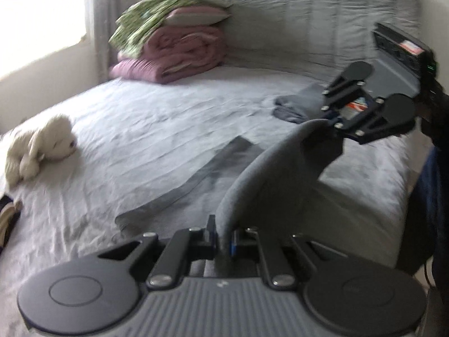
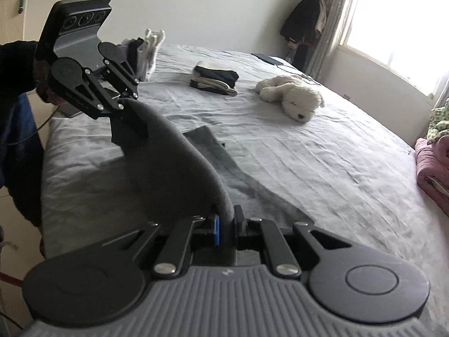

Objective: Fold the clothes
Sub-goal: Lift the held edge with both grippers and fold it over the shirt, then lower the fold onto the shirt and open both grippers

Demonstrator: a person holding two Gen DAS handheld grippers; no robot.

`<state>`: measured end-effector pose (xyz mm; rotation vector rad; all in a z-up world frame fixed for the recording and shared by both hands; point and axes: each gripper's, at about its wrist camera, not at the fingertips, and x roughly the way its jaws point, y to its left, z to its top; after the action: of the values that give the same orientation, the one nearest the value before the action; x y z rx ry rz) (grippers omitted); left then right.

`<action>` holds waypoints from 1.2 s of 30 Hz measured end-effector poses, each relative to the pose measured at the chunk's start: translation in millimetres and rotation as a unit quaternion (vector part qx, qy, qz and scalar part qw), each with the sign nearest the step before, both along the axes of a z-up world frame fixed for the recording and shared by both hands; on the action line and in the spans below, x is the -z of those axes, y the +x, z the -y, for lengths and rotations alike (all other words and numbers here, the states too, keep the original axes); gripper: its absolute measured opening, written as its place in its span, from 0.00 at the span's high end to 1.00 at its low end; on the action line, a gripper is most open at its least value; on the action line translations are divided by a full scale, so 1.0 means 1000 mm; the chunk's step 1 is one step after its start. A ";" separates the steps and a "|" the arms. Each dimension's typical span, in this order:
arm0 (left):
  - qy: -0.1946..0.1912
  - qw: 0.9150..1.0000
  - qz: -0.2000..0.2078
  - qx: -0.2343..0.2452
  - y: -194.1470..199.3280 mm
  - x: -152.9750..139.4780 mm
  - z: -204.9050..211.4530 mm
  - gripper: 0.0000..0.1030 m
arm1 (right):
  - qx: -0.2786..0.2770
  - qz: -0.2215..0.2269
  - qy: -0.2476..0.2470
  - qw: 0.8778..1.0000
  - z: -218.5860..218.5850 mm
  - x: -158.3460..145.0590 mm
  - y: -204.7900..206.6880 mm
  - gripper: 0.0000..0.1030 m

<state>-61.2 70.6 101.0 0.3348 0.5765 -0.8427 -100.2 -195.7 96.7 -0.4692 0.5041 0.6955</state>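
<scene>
Spanning the wrinkled grey bed (image 1: 140, 129), a grey garment (image 1: 269, 168) is hanging between both clenching tongs, left (image 1: 223, 237) and right (image 2: 226, 224), near a plush dog (image 2: 291, 92).

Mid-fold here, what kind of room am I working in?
Most likely a home bedroom: a wide bed with a wrinkled pale grey sheet, a stack of folded pink and green quilts against its padded grey headboard, and a white plush dog lying on it.
</scene>
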 end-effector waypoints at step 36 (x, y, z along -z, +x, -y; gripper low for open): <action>-0.117 0.962 -0.214 -0.122 0.146 0.051 -0.033 0.79 | 0.107 -0.178 0.104 0.973 0.031 0.045 0.146 0.80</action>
<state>84.8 103.7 49.6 -0.1414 0.8904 -0.7370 45.5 -226.5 51.8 -0.0881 0.7977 0.6165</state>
